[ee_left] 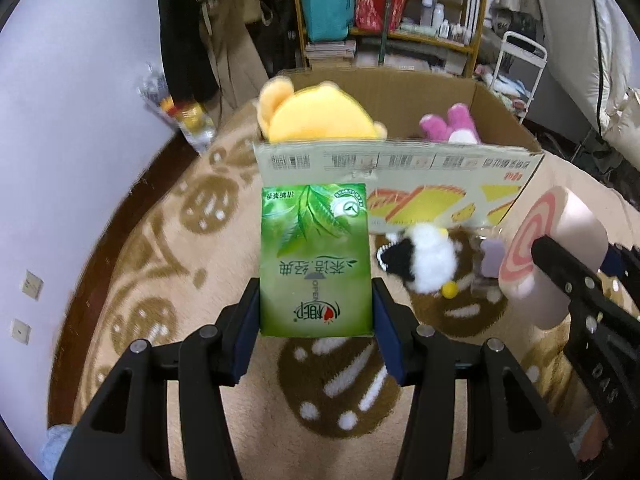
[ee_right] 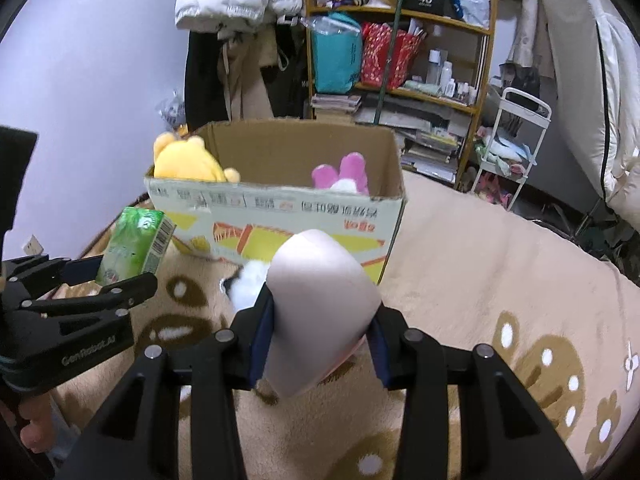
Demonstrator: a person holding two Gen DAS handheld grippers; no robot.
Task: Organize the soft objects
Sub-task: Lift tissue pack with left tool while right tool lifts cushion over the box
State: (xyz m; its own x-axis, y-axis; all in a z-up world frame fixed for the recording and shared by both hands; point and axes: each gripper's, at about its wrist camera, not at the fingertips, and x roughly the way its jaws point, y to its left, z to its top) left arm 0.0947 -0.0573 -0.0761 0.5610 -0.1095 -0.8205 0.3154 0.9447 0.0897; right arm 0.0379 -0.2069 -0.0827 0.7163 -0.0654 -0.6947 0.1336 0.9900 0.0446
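The left gripper (ee_left: 316, 312) is clamped on a green tissue pack printed with tea leaves (ee_left: 314, 260), its blue pads pressing both long sides, and holds it clear of the beige carpet with brown flower and paw patterns (ee_left: 224, 208). The right gripper (ee_right: 320, 344) is closed on a soft pale pink roll-shaped plush with red-and-white rings on its end face (ee_right: 320, 304); in the left wrist view that ringed end (ee_left: 524, 240) faces the tissue pack, with a gap between the two items.

An open brown cardboard box with yellow and red print on its side (ee_left: 400, 164) stands on the carpet directly ahead of both grippers. Inside it, a yellow plush bear (ee_left: 312, 116) sits in the left corner, its head rising above the rim, and a pink-and-white plush toy (ee_left: 452, 124) lies toward the right.

On the carpet, between the grippers and the near wall of the box, lies a small black-and-white fluffy plush with a yellow ball (ee_left: 424, 260); it is just beside the box wall. A small lilac object (ee_left: 492, 256) is near it; what it is cannot be told.

Behind the box stand a wooden shelf crowded with bags, bottles and books (ee_right: 400, 60), hanging coats (ee_right: 240, 40), and a white wire trolley (ee_right: 516, 140) to the right.
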